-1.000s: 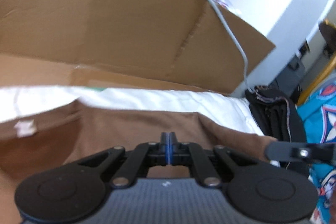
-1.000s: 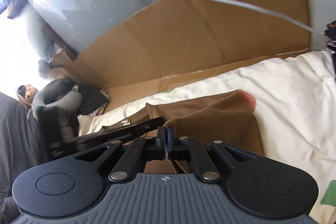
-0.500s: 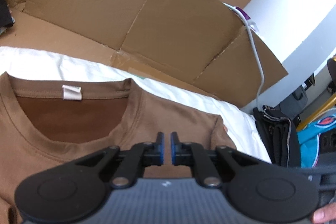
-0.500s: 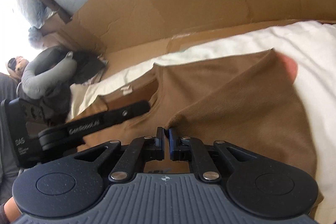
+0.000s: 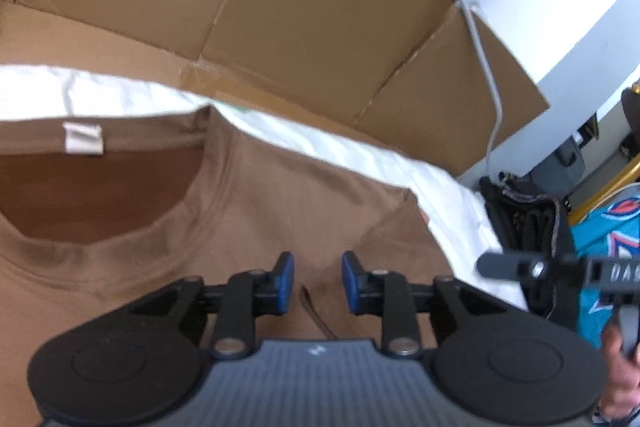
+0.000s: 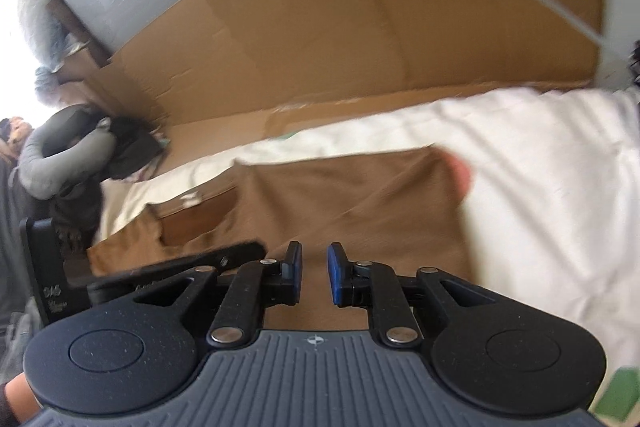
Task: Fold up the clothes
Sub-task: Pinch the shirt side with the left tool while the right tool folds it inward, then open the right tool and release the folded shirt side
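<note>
Brown T-shirt laid flat on white sheet, collar and neck label toward cardboard panel. Sleeve near right edge appears tucked in. Left gripper released, nothing grasped. Right gripper released, nothing grasped. Judged: folding barely started; body folds outstanding.

A white sheet covers the bed and carries a brown T-shirt, which lies flat with its neck opening and white tag facing up. Flattened cardboard rests along the sheet's far edge. In the right wrist view the sheet extends bare beyond the shirt's sleeve side.
</note>
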